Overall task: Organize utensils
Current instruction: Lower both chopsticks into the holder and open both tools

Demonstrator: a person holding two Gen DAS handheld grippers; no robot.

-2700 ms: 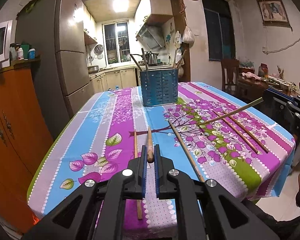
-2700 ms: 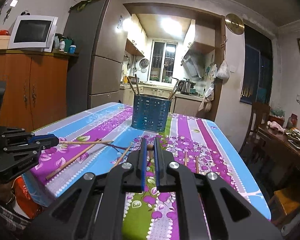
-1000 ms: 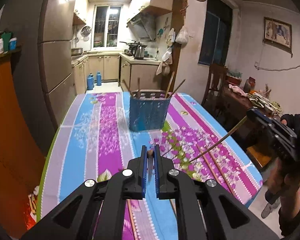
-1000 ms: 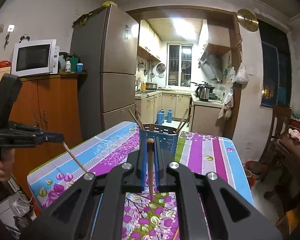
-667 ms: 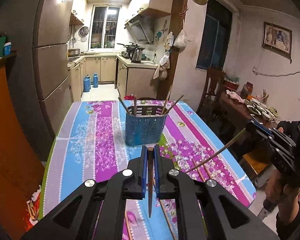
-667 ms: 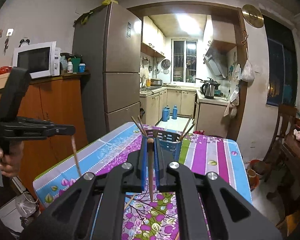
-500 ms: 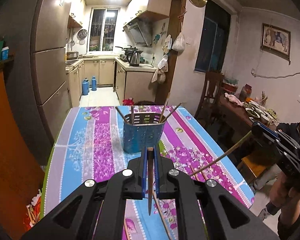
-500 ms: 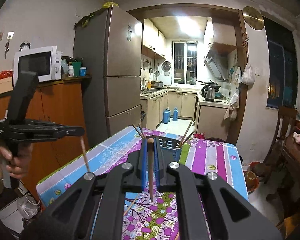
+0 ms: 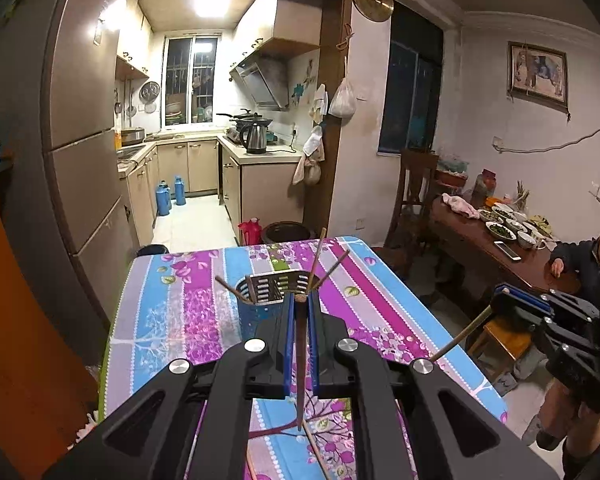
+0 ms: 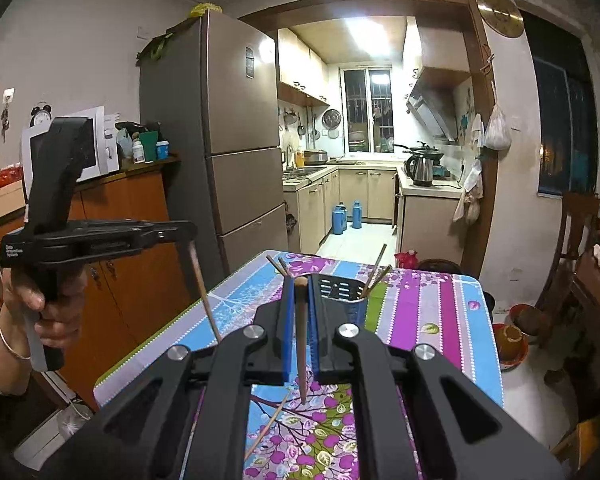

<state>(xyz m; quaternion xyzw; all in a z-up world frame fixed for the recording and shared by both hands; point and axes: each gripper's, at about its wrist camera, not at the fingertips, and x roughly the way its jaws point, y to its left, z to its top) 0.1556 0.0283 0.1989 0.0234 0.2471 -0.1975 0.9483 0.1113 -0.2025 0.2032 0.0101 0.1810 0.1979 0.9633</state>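
Black gripper bodies fill the lower half of both wrist views and hide much of the flowered tablecloth (image 9: 172, 320). The left gripper (image 9: 300, 312) is clamped on a dark wooden chopstick (image 9: 300, 360) hanging point down above the table; the right gripper (image 10: 300, 296) pinches a paler chopstick (image 10: 301, 344) the same way. The blue slotted utensil holder (image 9: 260, 304) stands on the far half of the table, partly hidden behind the fingertips, with several chopsticks leaning out of it. Loose chopsticks (image 10: 266, 428) lie on the cloth, cut off by the grippers. A fridge (image 10: 236, 152), a kettle (image 9: 256, 138) and a seated woman (image 9: 596, 256) surround the scene. White lettering on the left gripper's side is too small to read.
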